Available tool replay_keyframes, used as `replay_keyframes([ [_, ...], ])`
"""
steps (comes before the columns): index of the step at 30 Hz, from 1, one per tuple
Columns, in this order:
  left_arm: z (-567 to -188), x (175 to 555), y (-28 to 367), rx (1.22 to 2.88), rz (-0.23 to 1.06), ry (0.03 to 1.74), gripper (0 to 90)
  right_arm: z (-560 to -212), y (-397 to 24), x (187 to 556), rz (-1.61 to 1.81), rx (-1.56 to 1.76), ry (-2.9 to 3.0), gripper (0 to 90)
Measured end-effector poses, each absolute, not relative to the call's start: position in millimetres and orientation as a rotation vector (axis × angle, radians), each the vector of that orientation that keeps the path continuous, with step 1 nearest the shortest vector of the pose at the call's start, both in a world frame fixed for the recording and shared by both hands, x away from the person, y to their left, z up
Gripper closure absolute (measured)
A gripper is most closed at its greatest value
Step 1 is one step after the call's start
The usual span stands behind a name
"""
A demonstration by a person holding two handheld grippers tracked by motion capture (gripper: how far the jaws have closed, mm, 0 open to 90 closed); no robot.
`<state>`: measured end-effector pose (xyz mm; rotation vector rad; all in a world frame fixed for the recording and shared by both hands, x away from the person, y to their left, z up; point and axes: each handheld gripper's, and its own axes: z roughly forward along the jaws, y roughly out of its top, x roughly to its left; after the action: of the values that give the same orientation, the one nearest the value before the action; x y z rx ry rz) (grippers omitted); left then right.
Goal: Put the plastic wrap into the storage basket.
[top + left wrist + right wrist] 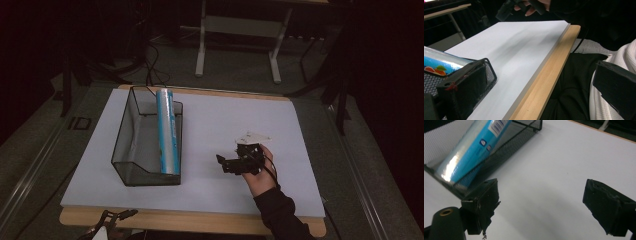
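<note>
My left gripper [112,218] waits off the tabletop's [235,125] near-left edge, jaws apart, empty. The blue roll [167,131] leans inside the mesh basket [131,131] toward the left edge. My right gripper [223,164] hangs mid-table, open, holding nothing; reaching carelessly, I might knock the basket wall and shove it askew.

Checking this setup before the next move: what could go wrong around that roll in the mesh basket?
The blue roll lies propped along the mesh basket's right wall, so a nudge might roll it. The right gripper, open and empty, points at that wall and might bump it. The basket looks light, so it could slide on the smooth white board.
</note>
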<state>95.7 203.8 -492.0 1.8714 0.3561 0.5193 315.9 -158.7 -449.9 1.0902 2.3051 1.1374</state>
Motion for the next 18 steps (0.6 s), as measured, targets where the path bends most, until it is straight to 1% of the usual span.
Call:
replay_keyframes([
  [18, -492.4, 95.7, 203.0, 1.874, 0.520, 0.355, 0.1, -464.1, -194.7, 275.0, 1.109, 1.060, 2.269, 13.5],
])
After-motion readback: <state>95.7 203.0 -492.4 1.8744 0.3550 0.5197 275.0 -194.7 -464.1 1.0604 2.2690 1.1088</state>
